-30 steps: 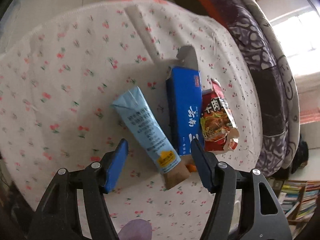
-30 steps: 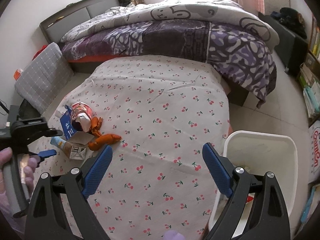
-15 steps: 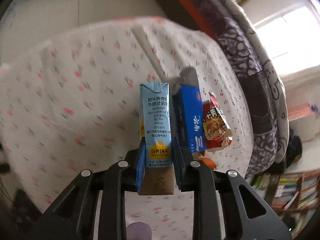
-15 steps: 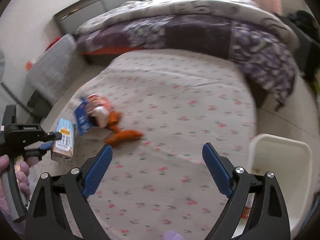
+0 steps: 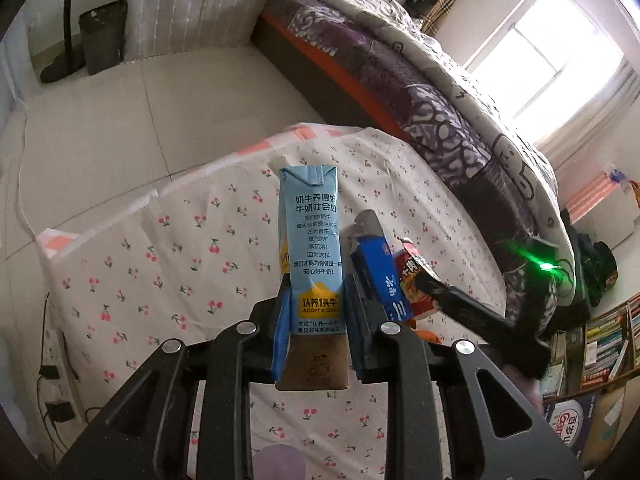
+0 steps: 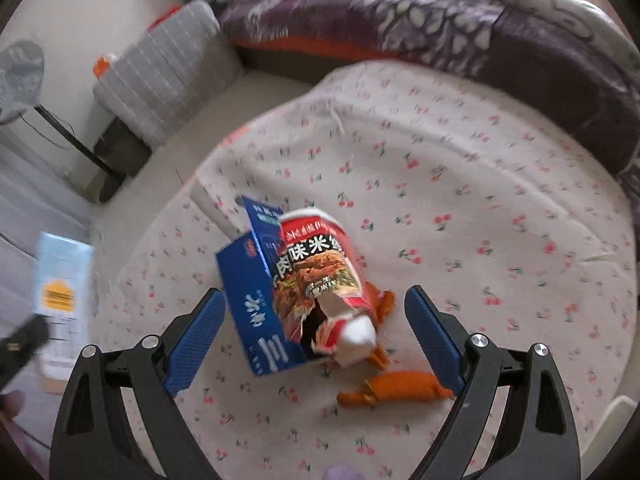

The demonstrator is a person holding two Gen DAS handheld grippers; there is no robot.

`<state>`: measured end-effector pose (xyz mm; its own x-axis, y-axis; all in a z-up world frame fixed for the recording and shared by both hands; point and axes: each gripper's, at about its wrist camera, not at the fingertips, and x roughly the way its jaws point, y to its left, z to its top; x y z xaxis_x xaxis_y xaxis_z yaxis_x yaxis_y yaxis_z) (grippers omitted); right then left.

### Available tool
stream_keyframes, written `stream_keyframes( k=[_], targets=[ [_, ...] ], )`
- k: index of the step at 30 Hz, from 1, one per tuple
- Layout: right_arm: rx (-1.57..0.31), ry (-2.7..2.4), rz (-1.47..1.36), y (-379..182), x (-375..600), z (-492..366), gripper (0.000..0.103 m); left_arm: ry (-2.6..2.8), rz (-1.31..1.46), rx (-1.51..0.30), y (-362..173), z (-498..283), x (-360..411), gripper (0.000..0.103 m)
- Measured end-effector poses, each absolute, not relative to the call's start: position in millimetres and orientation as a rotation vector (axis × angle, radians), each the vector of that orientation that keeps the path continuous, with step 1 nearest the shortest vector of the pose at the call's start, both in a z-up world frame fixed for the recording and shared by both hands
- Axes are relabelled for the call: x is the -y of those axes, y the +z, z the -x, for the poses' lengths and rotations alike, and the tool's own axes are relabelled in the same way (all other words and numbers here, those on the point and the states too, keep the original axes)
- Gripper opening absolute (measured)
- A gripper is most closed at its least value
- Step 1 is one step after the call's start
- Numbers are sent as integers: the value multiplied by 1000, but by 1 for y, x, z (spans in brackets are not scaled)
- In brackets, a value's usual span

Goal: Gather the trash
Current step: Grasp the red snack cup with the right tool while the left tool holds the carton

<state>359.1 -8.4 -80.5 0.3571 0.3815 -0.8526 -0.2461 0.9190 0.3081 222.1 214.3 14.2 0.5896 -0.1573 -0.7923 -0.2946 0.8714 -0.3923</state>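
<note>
- A home bedroom: a bed (image 5: 460, 92) under a purple patterned quilt (image 6: 460, 28).
- A bookshelf (image 5: 600, 344) stands by the window (image 5: 548, 64).
- Cherry-print cloth (image 6: 460, 208) covers the floor.

A cloth (image 5: 168, 248) printed with small red cherries lies spread over a pale tiled floor (image 5: 120, 112). At two o'clock from it stands a bed with a purple-and-grey patterned quilt (image 5: 432, 92) over an orange sheet edge (image 5: 320, 60). A grey striped cushion (image 5: 192, 4) leans at twelve o'clock, with a dark bin (image 5: 102, 36) just beside it at eleven. A bright window (image 5: 548, 60) sits at one o'clock. Shelves of books (image 5: 600, 344) fill the four o'clock edge. Cables and plugs (image 5: 52, 384) lie at eight o'clock.
</note>
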Motion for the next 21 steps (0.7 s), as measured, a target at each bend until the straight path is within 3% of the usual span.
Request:
stream_keyframes(
  k=[2,4,21],
  targets=[
    [-1158,402,-142,-95,6,-363,70,88,526,-953,13,-221,-218,24],
    [-1159,418,-192,-102,8,-364,36,92,526,-960,12,-221,-220,24],
    [-771,409,-149,14,32,-272,35,70,463,-883,26,-215,-203,24]
  ],
)
